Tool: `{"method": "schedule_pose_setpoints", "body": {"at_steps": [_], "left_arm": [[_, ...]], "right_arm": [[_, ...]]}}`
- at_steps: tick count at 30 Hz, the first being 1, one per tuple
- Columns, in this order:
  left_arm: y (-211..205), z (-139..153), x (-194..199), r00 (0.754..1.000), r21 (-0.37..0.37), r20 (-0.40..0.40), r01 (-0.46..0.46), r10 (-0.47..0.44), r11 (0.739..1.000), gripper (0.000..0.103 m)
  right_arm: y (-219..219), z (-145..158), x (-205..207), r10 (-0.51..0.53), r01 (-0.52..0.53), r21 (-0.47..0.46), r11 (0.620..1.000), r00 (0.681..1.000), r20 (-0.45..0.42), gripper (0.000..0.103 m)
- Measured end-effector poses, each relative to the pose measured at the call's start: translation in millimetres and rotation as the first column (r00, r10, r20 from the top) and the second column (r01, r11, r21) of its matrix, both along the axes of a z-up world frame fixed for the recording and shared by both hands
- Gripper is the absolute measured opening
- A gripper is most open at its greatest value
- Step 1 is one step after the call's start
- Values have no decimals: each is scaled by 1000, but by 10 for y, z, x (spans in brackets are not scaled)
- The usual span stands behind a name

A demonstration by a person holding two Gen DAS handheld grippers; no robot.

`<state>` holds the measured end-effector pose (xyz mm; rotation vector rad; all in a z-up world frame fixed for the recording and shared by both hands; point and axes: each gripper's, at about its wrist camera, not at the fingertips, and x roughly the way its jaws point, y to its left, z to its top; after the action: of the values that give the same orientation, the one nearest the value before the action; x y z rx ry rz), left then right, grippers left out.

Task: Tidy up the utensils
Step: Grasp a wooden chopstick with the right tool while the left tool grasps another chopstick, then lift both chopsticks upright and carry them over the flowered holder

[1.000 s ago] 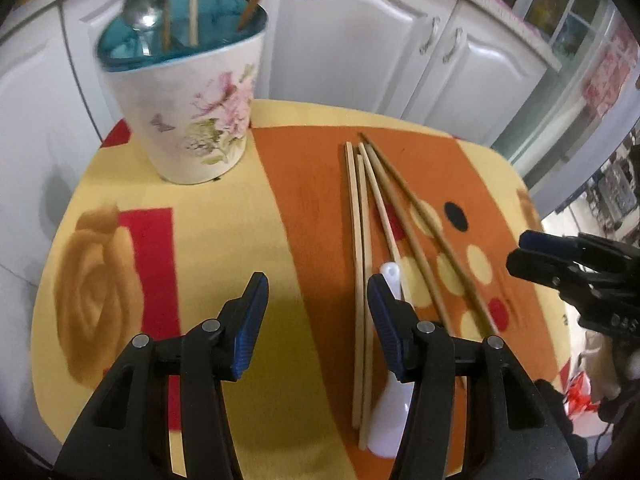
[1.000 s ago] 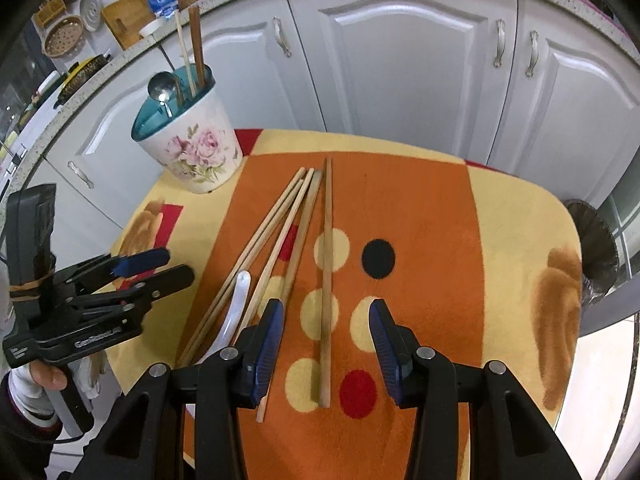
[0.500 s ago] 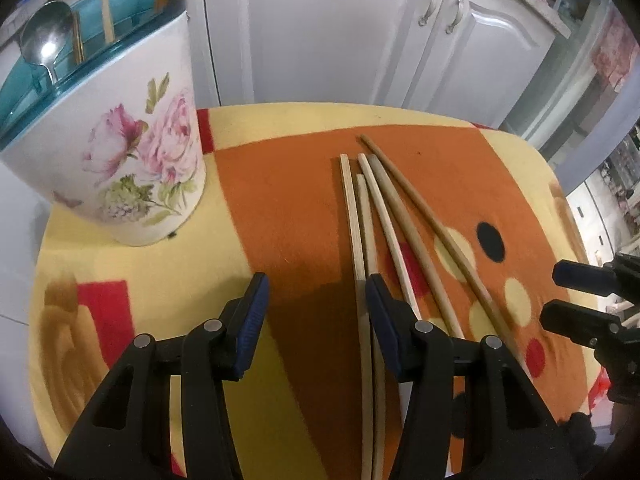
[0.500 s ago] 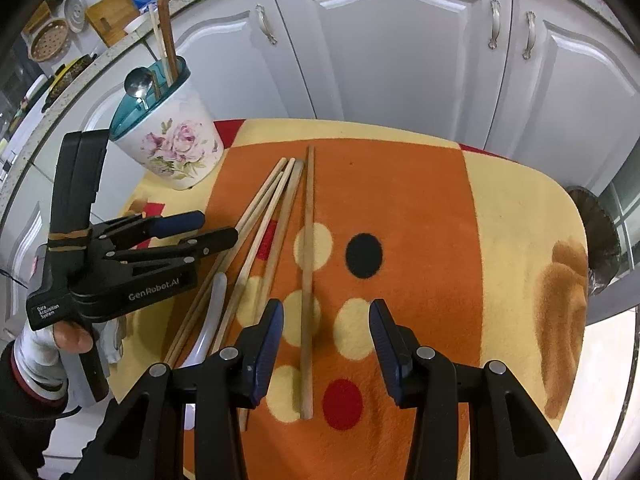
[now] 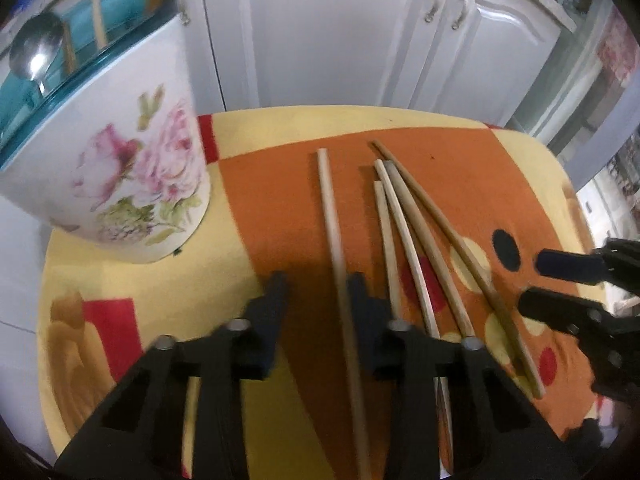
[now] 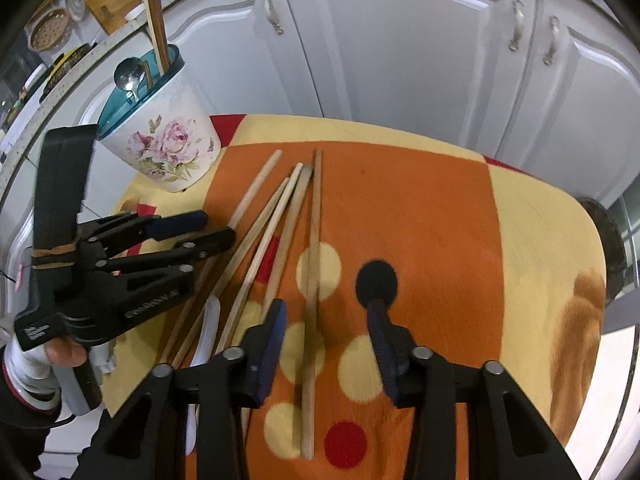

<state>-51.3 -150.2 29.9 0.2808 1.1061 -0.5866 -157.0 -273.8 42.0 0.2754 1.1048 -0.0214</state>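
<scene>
In your left wrist view, your left gripper point(image 5: 316, 284) has its jaws apart, straddling a pale chopstick point(image 5: 334, 240) that lies between the fingers, closer to the right one; whether it touches is unclear. That stick's long axis runs from 6 o'clock up toward 12 o'clock, tip pointing at the cabinet doors point(image 5: 336, 36). Four more chopsticks point(image 5: 416, 232) fan out just beside it at 3 o'clock, converging toward 12. At 10 o'clock stands the floral utensil holder point(image 5: 132, 184), holding a metal spoon point(image 5: 34, 54) and two upright wooden sticks point(image 5: 96, 8). Your right gripper point(image 5: 556, 284) shows at 3 o'clock, jaws parted.

In your right wrist view, your right gripper point(image 6: 328, 320) is open over a darker chopstick point(image 6: 312, 300), which lies between the fingers nearer the left one, its axis running 6 to 12 o'clock. The paler chopsticks point(image 6: 264, 236) slant toward 7 o'clock beside it, over a white spoon point(image 6: 206, 336). The holder point(image 6: 168, 148) sits at 10 o'clock with the spoon point(image 6: 129, 74) and sticks point(image 6: 156, 32) inside. Your left gripper point(image 6: 212, 228), open, reaches the leftmost stick at 9 o'clock. Everything lies on the orange-and-yellow cloth point(image 6: 420, 208).
</scene>
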Motion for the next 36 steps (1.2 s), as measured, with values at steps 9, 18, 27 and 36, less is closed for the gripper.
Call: {"method": "schedule_pose_setpoints", "body": {"at_steps": [9, 18, 27, 36], "left_arm": [[290, 3, -63, 997, -62, -68, -23, 19, 998, 5], [553, 55, -269, 994, -60, -108, 9, -16, 998, 5], [319, 39, 45, 996, -25, -73, -45, 43, 999, 25], [169, 26, 100, 999, -24, -33, -36, 35, 999, 4]], "right_arm": [[63, -220, 137, 37, -38, -7, 999, 999, -25, 6], [-64, -229, -504, 55, -51, 57, 997, 995, -86, 11], [-29, -175, 83, 24, -24, 0, 1000, 999, -44, 21], [-18, -189, 383, 25, -25, -24, 999, 999, -23, 6]]}}
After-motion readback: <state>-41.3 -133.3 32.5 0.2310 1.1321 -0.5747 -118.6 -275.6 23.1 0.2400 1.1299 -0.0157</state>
